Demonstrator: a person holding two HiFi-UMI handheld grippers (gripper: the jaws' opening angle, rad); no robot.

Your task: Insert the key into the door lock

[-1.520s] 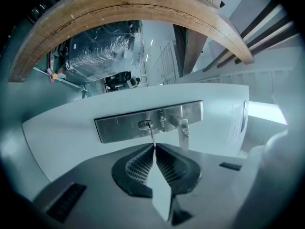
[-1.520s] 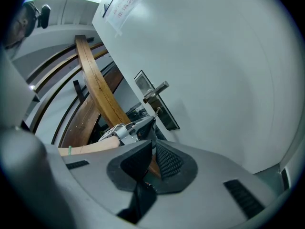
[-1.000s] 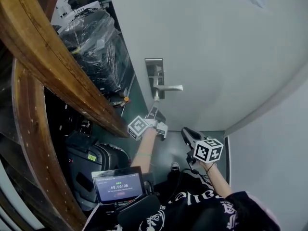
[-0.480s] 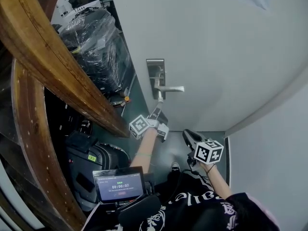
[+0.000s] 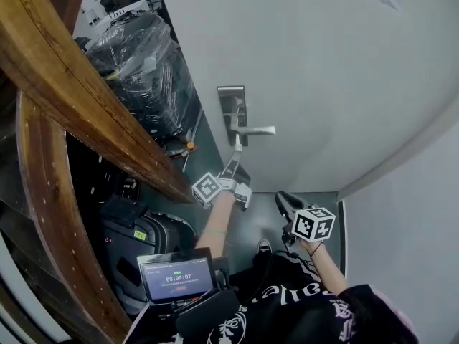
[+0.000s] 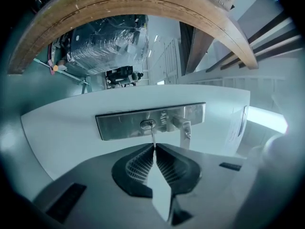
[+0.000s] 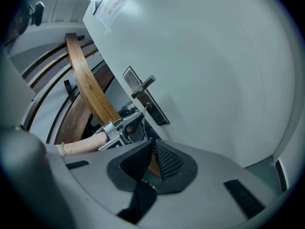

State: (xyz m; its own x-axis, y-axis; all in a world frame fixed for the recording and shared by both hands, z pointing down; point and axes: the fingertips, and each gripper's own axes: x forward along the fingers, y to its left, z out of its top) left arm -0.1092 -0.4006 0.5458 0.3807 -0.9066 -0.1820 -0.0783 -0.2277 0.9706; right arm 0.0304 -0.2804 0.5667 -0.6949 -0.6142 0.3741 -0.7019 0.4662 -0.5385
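Note:
A white door [image 5: 337, 70] carries a steel lock plate [image 5: 231, 112] with a lever handle [image 5: 256, 130]. My left gripper [image 5: 235, 153] reaches up to the plate and is shut on a thin metal key [image 6: 153, 137]. In the left gripper view the key's tip meets the keyhole [image 6: 147, 124], left of the handle [image 6: 185, 128]; how deep it sits I cannot tell. My right gripper [image 5: 284, 201] hangs lower right, away from the door, shut with nothing between its pads [image 7: 167, 160]. The right gripper view also shows the left gripper [image 7: 122, 127] below the lock plate [image 7: 150, 105].
A curved wooden beam [image 5: 86, 99] runs along the left. Behind it stand plastic-wrapped goods [image 5: 143, 70] and dark cases [image 5: 136, 235]. A small timer screen [image 5: 176, 276] sits near my body. A grey wall [image 5: 409, 213] meets the door at the right.
The left gripper has edged slightly up toward the lock plate with the key. The right gripper has drifted a little to the right.

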